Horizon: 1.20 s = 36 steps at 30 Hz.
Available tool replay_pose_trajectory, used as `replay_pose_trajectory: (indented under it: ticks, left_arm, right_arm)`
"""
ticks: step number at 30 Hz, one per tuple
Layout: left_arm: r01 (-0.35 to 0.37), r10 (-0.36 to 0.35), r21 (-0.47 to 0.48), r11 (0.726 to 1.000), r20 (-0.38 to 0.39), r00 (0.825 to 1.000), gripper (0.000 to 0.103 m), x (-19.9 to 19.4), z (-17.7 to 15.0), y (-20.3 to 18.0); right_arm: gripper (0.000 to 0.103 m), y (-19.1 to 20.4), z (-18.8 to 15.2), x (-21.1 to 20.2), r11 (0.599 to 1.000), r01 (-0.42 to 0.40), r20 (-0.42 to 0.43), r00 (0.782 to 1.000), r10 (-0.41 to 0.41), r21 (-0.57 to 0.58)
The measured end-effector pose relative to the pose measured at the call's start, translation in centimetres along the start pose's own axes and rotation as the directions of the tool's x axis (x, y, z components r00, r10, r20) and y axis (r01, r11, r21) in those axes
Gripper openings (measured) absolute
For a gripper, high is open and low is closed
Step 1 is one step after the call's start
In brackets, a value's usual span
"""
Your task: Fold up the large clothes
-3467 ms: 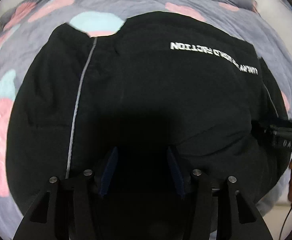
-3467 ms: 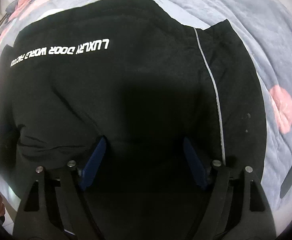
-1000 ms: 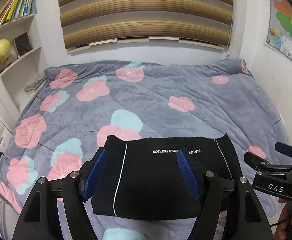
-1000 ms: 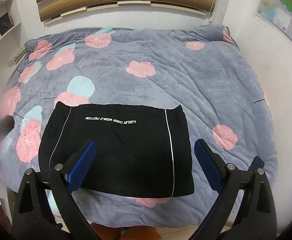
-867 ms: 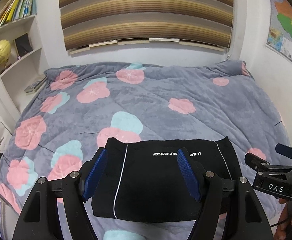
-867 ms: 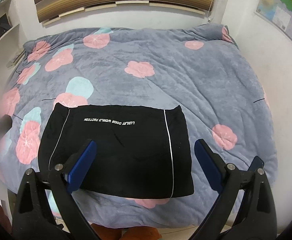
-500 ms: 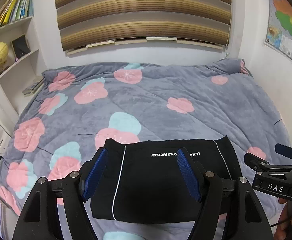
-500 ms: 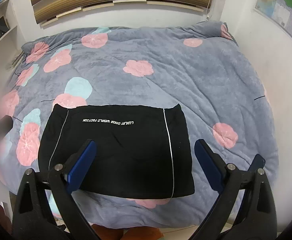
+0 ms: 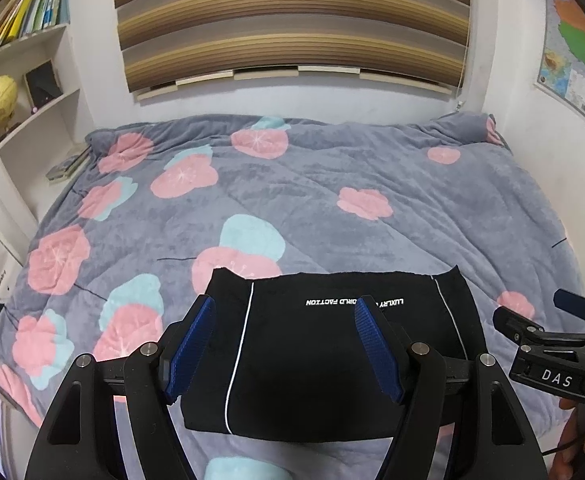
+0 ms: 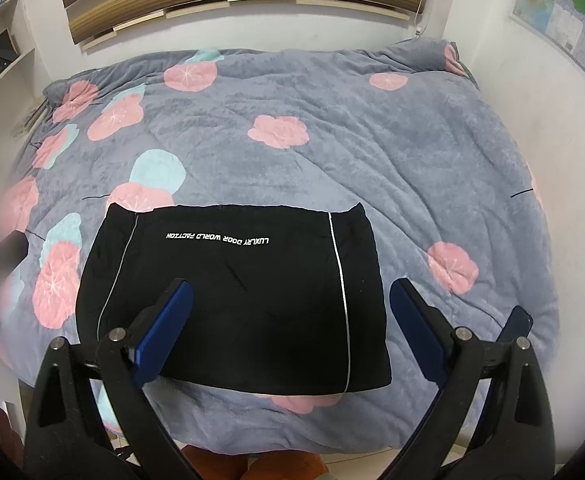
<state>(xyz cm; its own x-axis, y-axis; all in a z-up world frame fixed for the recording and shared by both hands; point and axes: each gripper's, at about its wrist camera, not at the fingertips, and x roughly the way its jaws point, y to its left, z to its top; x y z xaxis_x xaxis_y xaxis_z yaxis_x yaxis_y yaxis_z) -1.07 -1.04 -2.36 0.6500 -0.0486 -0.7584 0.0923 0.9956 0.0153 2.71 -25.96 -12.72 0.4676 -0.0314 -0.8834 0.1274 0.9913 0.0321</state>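
Observation:
A black garment (image 9: 312,356) lies folded into a flat rectangle near the front edge of the bed, with white side stripes and white lettering; it also shows in the right wrist view (image 10: 236,292). My left gripper (image 9: 284,312) is open and empty, held well above and in front of the garment. My right gripper (image 10: 290,300) is open and empty, also raised clear of it. The right gripper's body shows at the right edge of the left wrist view (image 9: 548,344).
The bed is covered by a grey blanket (image 9: 312,184) with pink and teal flowers. A bookshelf (image 9: 16,64) with a globe stands at the left. Striped blinds (image 9: 292,20) hang behind the bed and a map (image 9: 576,48) is on the right wall.
3.5 s ago both grippers were low over the garment. Since then they have pulled back and up, still open. Over the last second both views have barely shifted.

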Motion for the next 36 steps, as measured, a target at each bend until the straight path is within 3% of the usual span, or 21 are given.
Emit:
replay_pose_trajectory:
  ticks: [22, 30, 36]
  left_arm:
    - [-0.016, 0.016, 0.003, 1.0, 0.001, 1.0, 0.074, 0.32, -0.17, 0.29]
    - [-0.044, 0.044, 0.013, 0.999, 0.004, 0.999, 0.074, 0.62, -0.44, 0.41]
    - [-0.096, 0.095, 0.02, 0.995, 0.051, 0.994, 0.074, 0.29, -0.2, 0.9]
  right_arm:
    - [0.097, 0.34, -0.33, 0.67, 1.0, -0.012, -0.021, 1.0, 0.012, -0.007]
    - [0.097, 0.4, -0.36, 0.7, 1.0, -0.013, -0.023, 1.0, 0.013, -0.006]
    - [0.097, 0.33, -0.03, 0.93, 1.0, -0.014, -0.025, 1.0, 0.014, -0.011]
